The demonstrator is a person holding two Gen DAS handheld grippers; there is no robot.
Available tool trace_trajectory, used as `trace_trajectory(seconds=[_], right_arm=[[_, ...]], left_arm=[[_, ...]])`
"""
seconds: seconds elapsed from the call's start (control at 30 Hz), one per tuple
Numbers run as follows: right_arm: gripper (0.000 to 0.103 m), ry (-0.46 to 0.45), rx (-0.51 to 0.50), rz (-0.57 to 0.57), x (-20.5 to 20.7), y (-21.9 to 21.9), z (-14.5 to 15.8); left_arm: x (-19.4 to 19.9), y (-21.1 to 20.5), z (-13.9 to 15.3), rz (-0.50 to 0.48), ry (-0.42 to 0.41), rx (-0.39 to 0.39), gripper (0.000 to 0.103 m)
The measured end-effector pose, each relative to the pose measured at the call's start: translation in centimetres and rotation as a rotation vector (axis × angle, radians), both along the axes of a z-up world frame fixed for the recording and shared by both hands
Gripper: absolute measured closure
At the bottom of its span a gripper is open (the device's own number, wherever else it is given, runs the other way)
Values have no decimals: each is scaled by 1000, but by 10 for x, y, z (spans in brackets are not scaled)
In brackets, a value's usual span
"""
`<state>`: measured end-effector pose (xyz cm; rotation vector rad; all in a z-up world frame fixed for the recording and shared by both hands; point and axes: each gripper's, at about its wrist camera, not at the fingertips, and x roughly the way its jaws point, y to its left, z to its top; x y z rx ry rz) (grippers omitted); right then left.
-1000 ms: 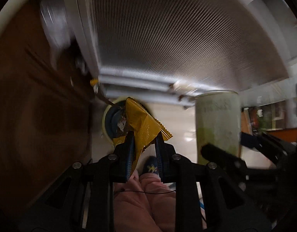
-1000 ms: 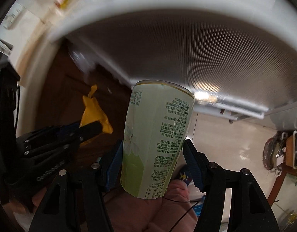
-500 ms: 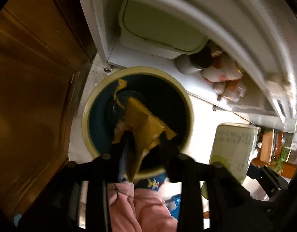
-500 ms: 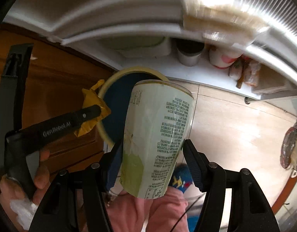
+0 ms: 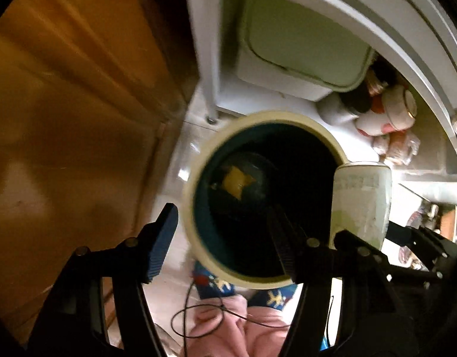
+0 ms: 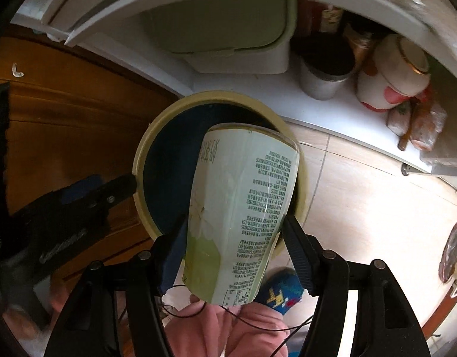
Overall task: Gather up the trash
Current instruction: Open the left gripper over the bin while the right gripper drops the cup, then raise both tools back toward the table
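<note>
Crowding the shelf (image 6: 258, 95) behind the bin (image 5: 195, 184) are a lidded box (image 6: 228, 29), a pot (image 6: 323, 80) and a jar (image 6: 392, 74). Left gripper (image 5: 225, 232) fingers are opening, empty; a yellow wrapper (image 5: 235, 183) lies dim inside the bin. Right gripper (image 6: 232, 253) fingers clamp the cup (image 6: 243, 208), which hides part of the bin's rim.

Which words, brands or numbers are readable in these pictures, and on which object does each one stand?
Pale green cup held in the right gripper: dense columns of printed characters and a small table, too small to read.
Same cup in the left wrist view: a blurred line of large characters, unreadable.
Left gripper body: raised lettering, blurred, unreadable.
</note>
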<state>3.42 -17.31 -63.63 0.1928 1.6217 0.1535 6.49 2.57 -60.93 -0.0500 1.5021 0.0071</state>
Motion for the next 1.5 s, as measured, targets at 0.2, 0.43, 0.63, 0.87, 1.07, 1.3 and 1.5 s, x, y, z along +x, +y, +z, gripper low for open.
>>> trace_trajectory(seconds=[0.2,0.43,0.63,0.87,1.07,1.3,1.5], right_arm=[[37,10,11,7,18,20,-26],[18,-12,46,20,35,43,-33],[16,-10,56,16,36,37,-32],[16,-38,55,28,17,19,2],[16,-74,50,20,-3,1,62],[16,-151,55,-7,-22,-17,189],[16,-234,62,-13,-34,-26,314]], left_arm=[[-5,29,17,63,-32,42,44],[-15,37,23,47,-56,74,44],[-17,37,27,51,-78,61,44],[-20,33,41,45,-90,68,44],[-25,22,83,24,-101,55,44],[-35,-7,185,-58,-155,22,44],[-39,-24,311,-121,-245,-29,44]])
